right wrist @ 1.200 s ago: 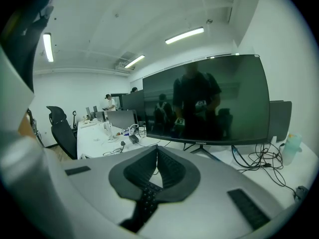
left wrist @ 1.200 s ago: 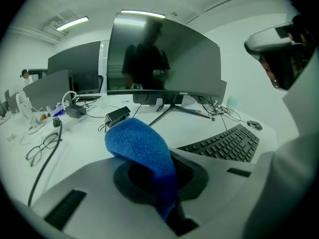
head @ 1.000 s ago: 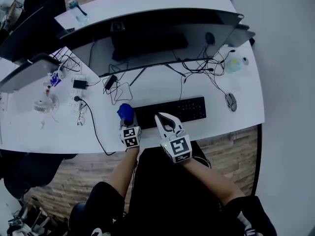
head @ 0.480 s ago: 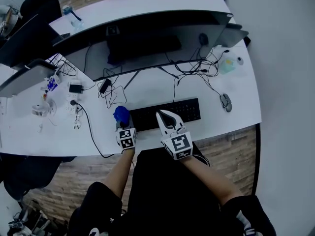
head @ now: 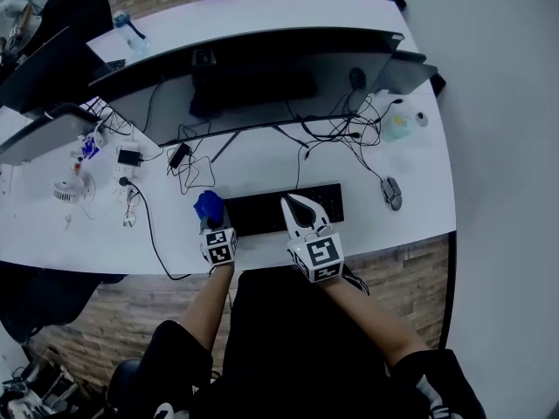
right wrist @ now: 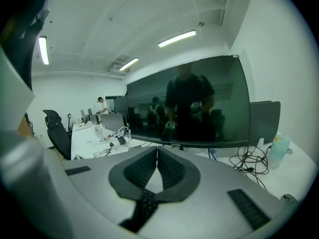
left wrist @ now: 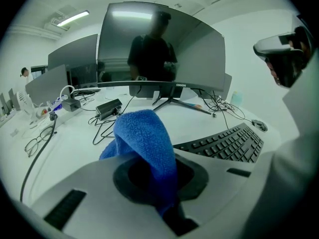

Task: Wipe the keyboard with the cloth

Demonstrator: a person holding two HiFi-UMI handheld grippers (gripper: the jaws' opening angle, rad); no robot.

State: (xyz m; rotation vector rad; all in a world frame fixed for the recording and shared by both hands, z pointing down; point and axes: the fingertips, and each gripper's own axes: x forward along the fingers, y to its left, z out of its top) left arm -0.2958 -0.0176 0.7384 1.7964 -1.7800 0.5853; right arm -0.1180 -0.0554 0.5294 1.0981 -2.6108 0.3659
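The black keyboard (head: 306, 204) lies near the white desk's front edge. My left gripper (head: 212, 216) is at the keyboard's left end, shut on a blue cloth (head: 208, 205). In the left gripper view the cloth (left wrist: 144, 141) bulges up between the jaws, and the keyboard (left wrist: 224, 143) stretches away to the right. My right gripper (head: 291, 202) is shut and empty, its tips over the middle of the keyboard. In the right gripper view its pads meet at the tips (right wrist: 157, 151), and a few keys (right wrist: 144, 203) show below them.
A wide curved monitor (head: 262, 68) stands behind the keyboard, with tangled cables (head: 336, 133) under it. A mouse (head: 390, 193) lies to the right. Glasses (head: 131, 212), a small fan (head: 65, 190) and a charger (head: 128, 157) lie on the left. The desk's front edge (head: 376, 243) is just below the grippers.
The head view has shifted a little. My right gripper sits slightly further right along the keyboard. The left gripper still holds the cloth at the keyboard's left end.
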